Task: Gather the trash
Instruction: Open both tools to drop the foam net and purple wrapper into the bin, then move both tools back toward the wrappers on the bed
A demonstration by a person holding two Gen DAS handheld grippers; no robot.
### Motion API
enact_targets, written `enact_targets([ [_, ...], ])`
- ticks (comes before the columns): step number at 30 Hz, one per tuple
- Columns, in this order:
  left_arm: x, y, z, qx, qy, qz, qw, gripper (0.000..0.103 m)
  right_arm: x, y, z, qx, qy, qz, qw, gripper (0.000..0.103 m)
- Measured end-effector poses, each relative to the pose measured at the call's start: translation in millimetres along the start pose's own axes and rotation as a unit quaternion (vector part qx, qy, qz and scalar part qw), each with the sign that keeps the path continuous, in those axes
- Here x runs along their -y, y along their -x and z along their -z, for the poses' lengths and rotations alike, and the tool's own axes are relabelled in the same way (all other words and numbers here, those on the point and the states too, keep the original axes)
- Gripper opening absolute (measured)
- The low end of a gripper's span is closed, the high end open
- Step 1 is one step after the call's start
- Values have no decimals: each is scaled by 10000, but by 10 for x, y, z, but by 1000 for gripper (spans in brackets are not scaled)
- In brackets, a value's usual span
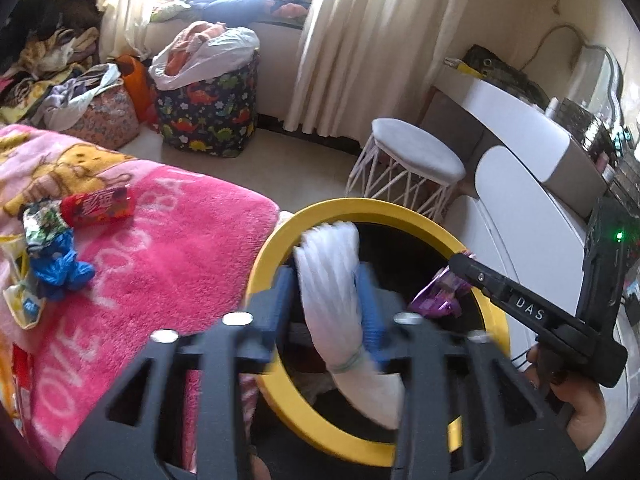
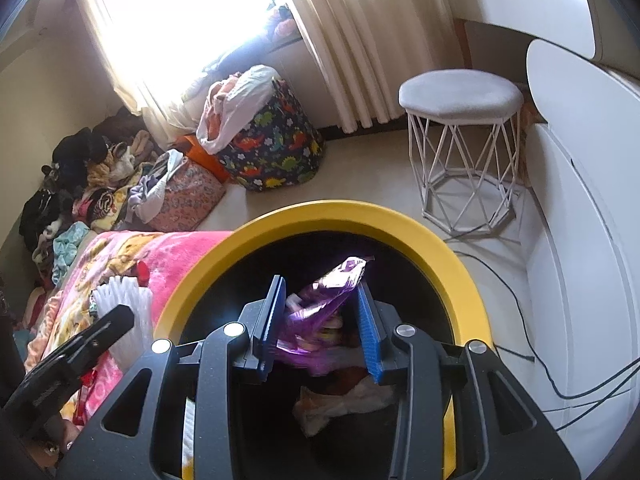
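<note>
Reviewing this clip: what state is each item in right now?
Left hand-held gripper: shut on white foam netting, over the bin.
Right hand-held gripper: shut on shiny purple wrapper, inside the rim.
Yellow-rimmed black trash bin: open, trash inside.
Red snack packet: lying on pink blanket.

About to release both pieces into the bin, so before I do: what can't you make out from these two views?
- Left wrist: bin bottom, hidden by the left gripper and white foam net.
- Right wrist: purple wrapper print, glare-washed; right gripper grip not confirmable.
- Right wrist: bin contents, dark and blurred.
- Left wrist: red wrapper text on the pink blanket, too small.
</note>
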State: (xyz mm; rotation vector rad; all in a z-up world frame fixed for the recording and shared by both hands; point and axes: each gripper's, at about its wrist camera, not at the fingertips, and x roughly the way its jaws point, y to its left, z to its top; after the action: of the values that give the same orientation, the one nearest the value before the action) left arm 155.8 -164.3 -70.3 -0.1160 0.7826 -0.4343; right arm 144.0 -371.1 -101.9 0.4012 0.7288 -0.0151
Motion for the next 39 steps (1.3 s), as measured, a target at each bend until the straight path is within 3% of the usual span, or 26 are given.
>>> enact_targets([
  [3, -65, 78, 25, 115, 80, -59, 9999, 62, -12, -41, 28, -77, 44, 15, 10000, 46],
  [5, -91, 128, 35, 193, 117, -83, 9997, 74, -38, -51, 37, -95, 83, 7, 9999, 48],
  [9, -176, 257, 41, 350, 182, -186, 9990, 87, -104, -27, 50, -27, 165, -36, 9999, 55],
  [20, -566, 638, 5, 675, 299, -665, 9951, 92, -458, 109, 61, 298, 437, -439, 9976, 65],
  [25, -836, 788, -61, 826, 473, -868, 9917, 92, -737, 102, 90, 245, 553, -753, 9953, 65],
  [32, -1282, 909, -54, 986, 1121, -1013, 9836, 92, -1211, 100, 154, 150, 1213, -1030, 9871, 68],
  [39, -1599, 1049, -90, 1062, 1194, -1164, 9803, 92, -1537, -22, 157, 27, 1408, -1171, 9831, 68],
])
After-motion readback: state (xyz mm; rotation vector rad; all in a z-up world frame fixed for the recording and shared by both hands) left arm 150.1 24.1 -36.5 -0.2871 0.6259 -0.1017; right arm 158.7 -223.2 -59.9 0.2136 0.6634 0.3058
